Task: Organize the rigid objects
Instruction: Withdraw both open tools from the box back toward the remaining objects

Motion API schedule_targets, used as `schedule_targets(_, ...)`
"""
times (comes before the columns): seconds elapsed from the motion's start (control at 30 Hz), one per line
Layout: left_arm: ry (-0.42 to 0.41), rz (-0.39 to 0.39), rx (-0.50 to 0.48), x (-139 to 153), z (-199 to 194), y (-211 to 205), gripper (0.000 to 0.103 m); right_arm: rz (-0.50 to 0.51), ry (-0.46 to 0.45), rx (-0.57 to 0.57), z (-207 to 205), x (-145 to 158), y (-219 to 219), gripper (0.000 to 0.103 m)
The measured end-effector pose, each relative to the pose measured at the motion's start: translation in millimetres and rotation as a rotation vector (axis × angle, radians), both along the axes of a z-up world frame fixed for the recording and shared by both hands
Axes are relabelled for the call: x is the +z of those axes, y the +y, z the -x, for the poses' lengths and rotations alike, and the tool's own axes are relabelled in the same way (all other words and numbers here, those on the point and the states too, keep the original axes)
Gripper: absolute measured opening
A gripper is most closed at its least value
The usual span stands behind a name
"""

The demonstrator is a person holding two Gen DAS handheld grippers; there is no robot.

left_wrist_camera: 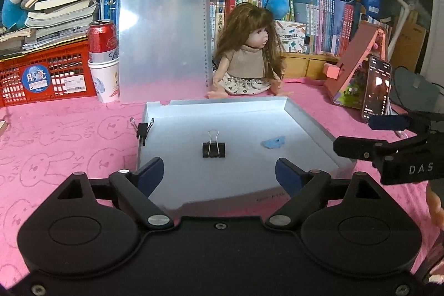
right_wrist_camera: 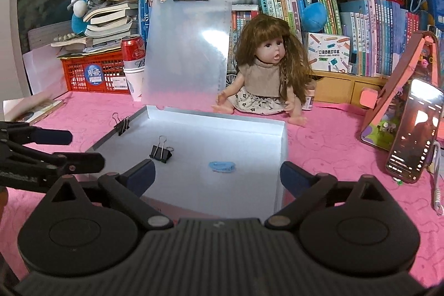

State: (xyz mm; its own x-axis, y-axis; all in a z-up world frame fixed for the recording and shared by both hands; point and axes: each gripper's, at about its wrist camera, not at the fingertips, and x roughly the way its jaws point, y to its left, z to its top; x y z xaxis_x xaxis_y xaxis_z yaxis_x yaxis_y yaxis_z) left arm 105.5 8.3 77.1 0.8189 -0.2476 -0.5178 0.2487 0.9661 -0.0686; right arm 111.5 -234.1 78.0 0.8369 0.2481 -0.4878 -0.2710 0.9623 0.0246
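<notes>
A shallow white box lies open on the pink cloth, its translucent lid standing upright behind it. A black binder clip stands on the box floor near the middle, and a small blue clip lies to its right. Another black binder clip grips the box's left wall. My left gripper hovers open over the near edge, nothing between its fingers. My right gripper is open and empty too, in front of the box, with the blue clip just ahead and the binder clip to the left.
A doll sits behind the box. A lit phone leans on a pink stand at the right. A red can in a paper cup and a red crate stand at the left. Books and plush toys fill the back.
</notes>
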Motion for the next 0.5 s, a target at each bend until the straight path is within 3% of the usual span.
schedule_targets(0.5,0.025,0.006,-0.028,-36,54,23,0.087,0.013,-0.040,0.028,62,-45,-15,0.103)
